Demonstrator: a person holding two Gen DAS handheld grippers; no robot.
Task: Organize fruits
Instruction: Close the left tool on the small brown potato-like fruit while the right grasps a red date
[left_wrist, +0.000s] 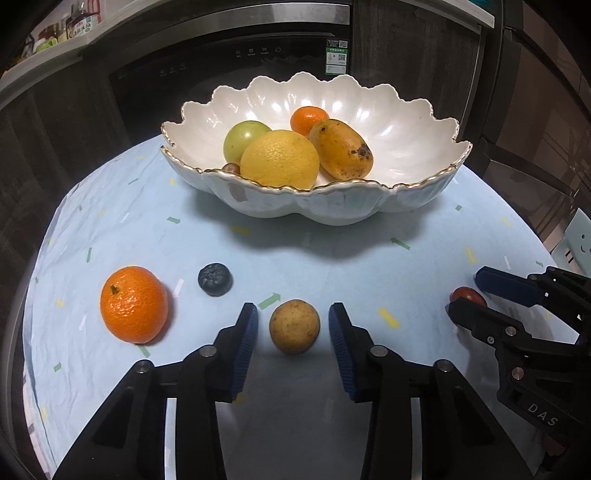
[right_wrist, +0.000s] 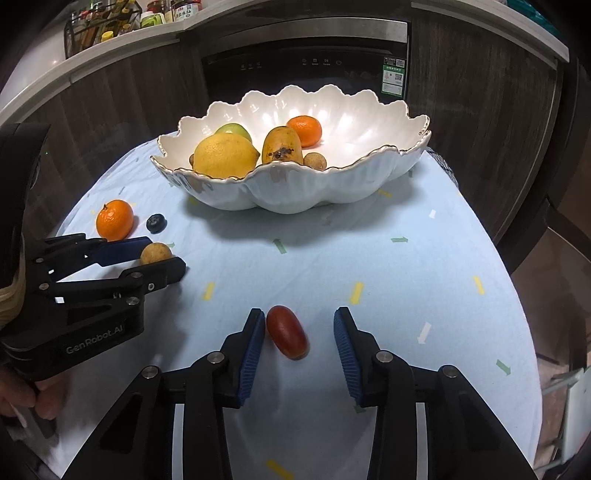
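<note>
A small tan round fruit (left_wrist: 294, 326) lies on the pale blue cloth between the fingers of my left gripper (left_wrist: 293, 308), with a gap on each side; the gripper is open. A red oval fruit (right_wrist: 287, 336) lies between the fingers of my right gripper (right_wrist: 300, 314). The left pad is close to it and the right pad stands well clear, so that gripper is open too. A mandarin (left_wrist: 133, 303) and a dark blueberry (left_wrist: 215, 279) sit left of the tan fruit. The white scalloped bowl (left_wrist: 424, 184) behind holds a large yellow citrus (left_wrist: 279, 158), a mango (left_wrist: 341, 149), a green fruit and another mandarin.
The round table's cloth (right_wrist: 332, 258) drops off at the left, right and near edges. A dark appliance front (right_wrist: 295, 55) stands close behind the bowl. A shelf with jars (right_wrist: 110, 22) runs at upper left. A hand (right_wrist: 22, 398) holds the left gripper.
</note>
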